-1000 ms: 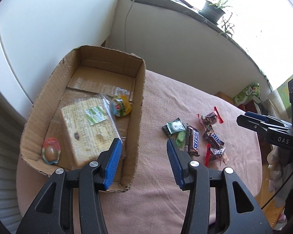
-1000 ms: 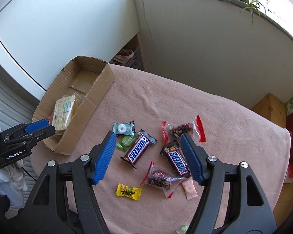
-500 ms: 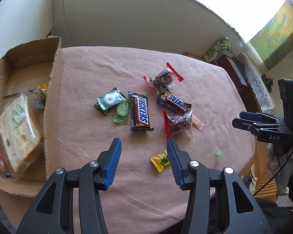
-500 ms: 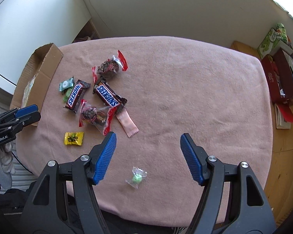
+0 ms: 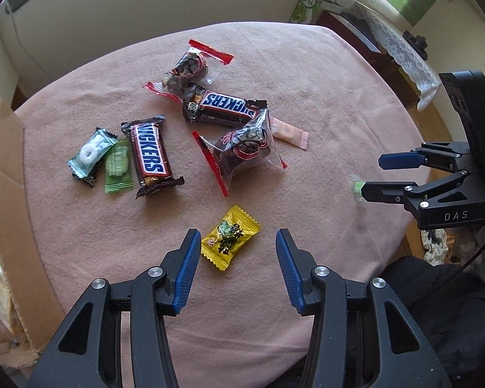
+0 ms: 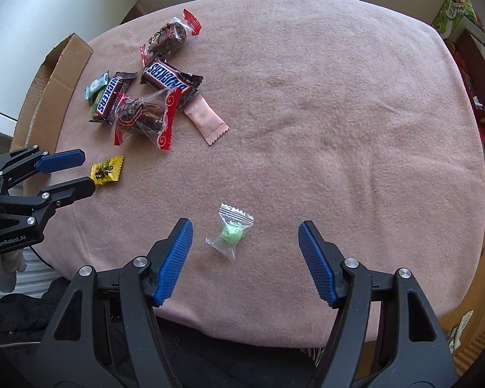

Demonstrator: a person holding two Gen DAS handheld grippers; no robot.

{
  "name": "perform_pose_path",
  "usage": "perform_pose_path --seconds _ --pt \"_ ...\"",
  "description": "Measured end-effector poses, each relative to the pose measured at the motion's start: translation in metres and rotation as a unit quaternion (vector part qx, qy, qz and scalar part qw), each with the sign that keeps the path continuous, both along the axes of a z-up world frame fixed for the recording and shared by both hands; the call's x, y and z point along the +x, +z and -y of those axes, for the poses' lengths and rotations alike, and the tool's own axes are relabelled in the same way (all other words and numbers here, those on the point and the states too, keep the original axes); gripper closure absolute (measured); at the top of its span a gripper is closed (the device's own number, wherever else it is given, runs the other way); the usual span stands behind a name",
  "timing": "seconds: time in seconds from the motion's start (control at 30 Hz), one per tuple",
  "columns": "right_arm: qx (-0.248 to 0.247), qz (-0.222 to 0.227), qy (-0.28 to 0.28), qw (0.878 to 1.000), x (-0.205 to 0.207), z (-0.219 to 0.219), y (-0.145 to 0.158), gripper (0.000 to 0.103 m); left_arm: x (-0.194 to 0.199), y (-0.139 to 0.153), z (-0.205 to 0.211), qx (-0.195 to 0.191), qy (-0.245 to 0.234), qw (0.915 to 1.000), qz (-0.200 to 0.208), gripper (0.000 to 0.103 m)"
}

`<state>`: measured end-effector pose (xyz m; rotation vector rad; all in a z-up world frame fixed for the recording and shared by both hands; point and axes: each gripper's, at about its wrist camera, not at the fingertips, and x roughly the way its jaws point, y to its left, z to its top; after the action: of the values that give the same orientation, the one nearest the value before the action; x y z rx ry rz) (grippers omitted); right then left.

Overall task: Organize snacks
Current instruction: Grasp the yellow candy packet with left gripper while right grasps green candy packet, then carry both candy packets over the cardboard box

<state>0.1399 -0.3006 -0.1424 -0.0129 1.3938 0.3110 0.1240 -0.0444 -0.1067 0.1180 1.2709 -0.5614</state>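
Observation:
My left gripper [image 5: 235, 237] hangs open over a yellow candy [image 5: 230, 242] that lies just ahead of and between its fingers, untouched. My right gripper [image 6: 245, 228] is open above a clear-wrapped green candy [image 6: 231, 232], which also lies free on the pink cloth [image 6: 323, 129]. Further back lie two Snickers bars [image 5: 149, 156] [image 5: 224, 106], two red-edged clear bags of dark sweets [image 5: 242, 148] [image 5: 187, 68], a pink sachet [image 5: 289, 132], a teal mint [image 5: 90, 152] and a green wrapper [image 5: 118, 166]. The left gripper [image 6: 74, 169] appears in the right wrist view, and the right gripper [image 5: 380, 174] in the left wrist view.
A cardboard box [image 5: 6, 194] with packed snacks stands at the table's left edge. A green carton [image 5: 310, 1] and a dark cabinet with a lace cloth [image 5: 401, 51] stand beyond the table's far right. A dark garment [image 6: 32, 323] lies below the near edge.
Both grippers have swung away from the box and come down lower over the cloth. The left one now frames the yellow candy, the right one the green candy. Their openings look unchanged.

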Motion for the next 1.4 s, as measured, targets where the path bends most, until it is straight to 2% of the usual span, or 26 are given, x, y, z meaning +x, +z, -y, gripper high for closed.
perform_pose_path --seconds 0.17,0.27,0.4,0.5,0.6,0.67,0.73,0.93,1.2,1.4 --pt "0.004 -0.013 -0.013 1.000 -0.001 0.003 -0.009 0.032 0.005 -0.011 0.004 0.032 -0.005 0.9995 -0.004 0.056" --pt "0.002 -0.015 -0.007 1.000 -0.001 -0.002 -0.012 0.033 0.005 -0.016 0.003 0.036 -0.005 0.9993 -0.007 0.064" --pt "-0.011 -0.018 0.006 1.000 -0.001 -0.011 -0.018 0.041 0.005 -0.017 -0.001 0.035 0.000 0.9994 -0.007 0.070" --pt "-0.022 -0.017 0.014 1.000 -0.002 -0.018 -0.020 0.042 0.005 -0.018 0.002 0.030 0.006 0.9995 -0.006 0.076" --pt "-0.040 -0.014 0.018 0.999 -0.002 -0.023 -0.023 0.052 0.005 -0.020 0.002 0.032 0.013 0.9994 0.000 0.081" --pt "-0.045 -0.012 0.020 0.999 -0.003 -0.023 -0.023 0.056 0.005 -0.021 0.005 0.031 0.018 0.9993 0.004 0.081" --pt "-0.050 -0.009 0.019 0.999 -0.004 -0.022 -0.023 0.068 0.004 -0.021 0.004 0.029 0.024 0.9992 0.008 0.081" --pt "-0.041 -0.008 0.010 0.999 0.000 -0.007 -0.019 0.076 0.002 -0.020 0.003 0.020 0.041 0.9989 0.009 0.081" --pt "-0.031 0.005 0.017 0.999 0.006 -0.006 -0.005 0.079 -0.002 -0.010 -0.019 0.003 0.070 0.9974 0.013 0.082" --pt "-0.023 0.024 0.026 0.999 0.010 -0.019 0.017 0.079 -0.006 0.004 -0.033 -0.012 0.099 0.9948 0.023 0.081"
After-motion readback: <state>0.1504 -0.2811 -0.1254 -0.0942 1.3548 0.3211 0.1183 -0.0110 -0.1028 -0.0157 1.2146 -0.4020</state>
